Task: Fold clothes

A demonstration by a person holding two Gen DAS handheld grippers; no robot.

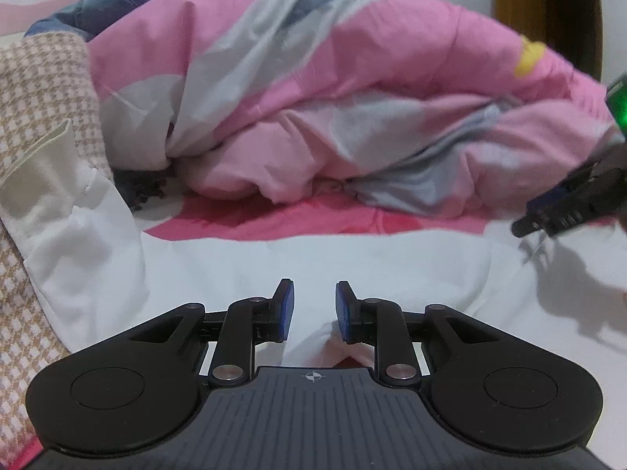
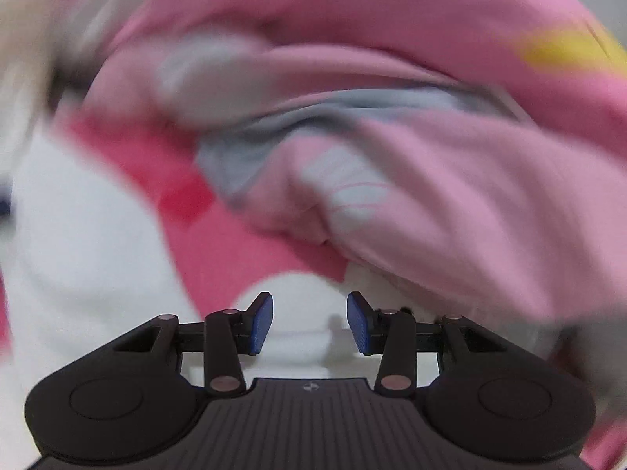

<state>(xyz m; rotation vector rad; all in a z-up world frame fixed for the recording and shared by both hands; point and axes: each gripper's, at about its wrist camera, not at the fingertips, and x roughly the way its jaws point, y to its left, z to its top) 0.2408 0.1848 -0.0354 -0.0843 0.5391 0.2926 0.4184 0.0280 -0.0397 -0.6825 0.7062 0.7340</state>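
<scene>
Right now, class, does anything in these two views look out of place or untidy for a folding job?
Yes. The pink and grey quilt sits bunched in a heap rather than flat, and the white garment lies rumpled at the left beside a checked cloth.

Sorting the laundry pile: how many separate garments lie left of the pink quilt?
3: white garment in front, houndstooth piece at far left, blue denim behind. Others may be hidden beneath the quilt.

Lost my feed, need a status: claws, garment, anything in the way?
Left claw open, empty. Right claw open, empty. White garment flat below both. Pink quilt heaped just beyond.
</scene>
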